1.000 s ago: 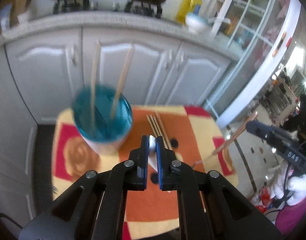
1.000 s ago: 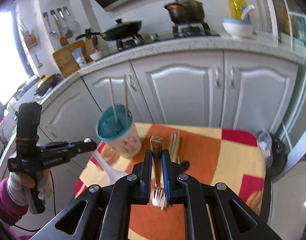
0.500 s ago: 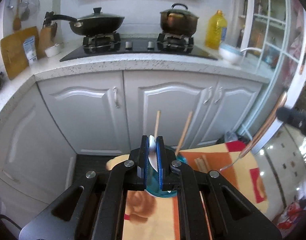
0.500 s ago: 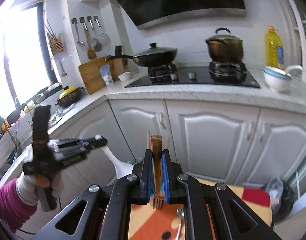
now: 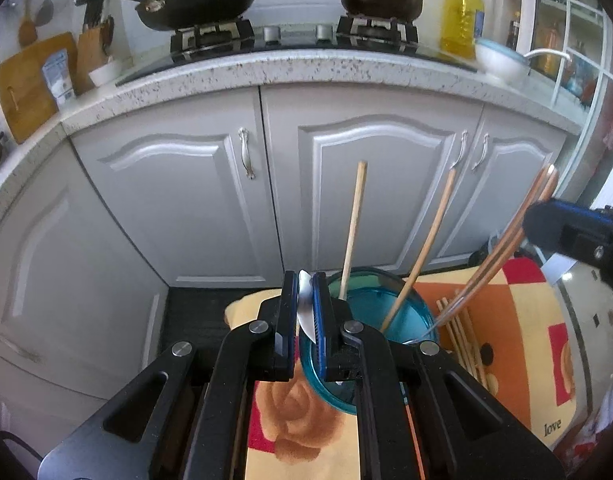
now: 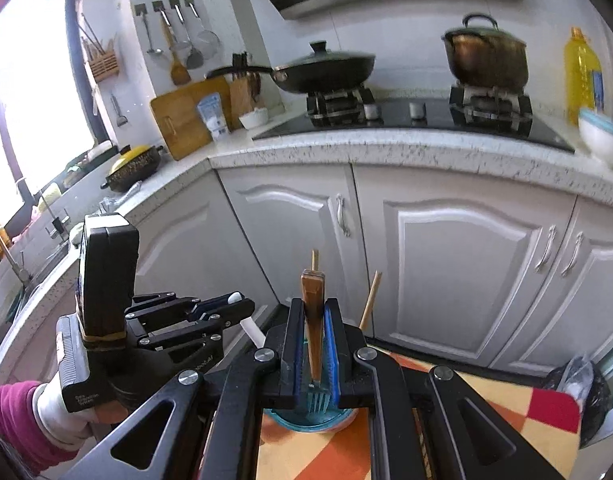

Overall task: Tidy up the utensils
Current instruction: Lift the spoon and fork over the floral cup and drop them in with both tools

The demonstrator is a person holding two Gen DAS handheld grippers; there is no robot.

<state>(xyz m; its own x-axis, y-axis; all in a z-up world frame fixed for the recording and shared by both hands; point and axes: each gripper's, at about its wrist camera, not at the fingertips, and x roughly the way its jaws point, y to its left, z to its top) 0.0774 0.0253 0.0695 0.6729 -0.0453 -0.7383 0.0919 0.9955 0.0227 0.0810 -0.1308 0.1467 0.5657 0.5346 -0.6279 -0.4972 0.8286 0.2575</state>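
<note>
Left wrist view: left gripper clamped on white spoon, poised over blue cup already holding chopsticks. Right gripper pinching wooden-handled fork, tines down above same cup. Both utensils light, rigid, likely slick; best held mid-handle. Spare chopsticks lying on patterned counter.

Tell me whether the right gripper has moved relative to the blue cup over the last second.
Yes. The right gripper, shut on the fork, went from short of the blue cup to directly over it, tines hanging above the rim.
</note>
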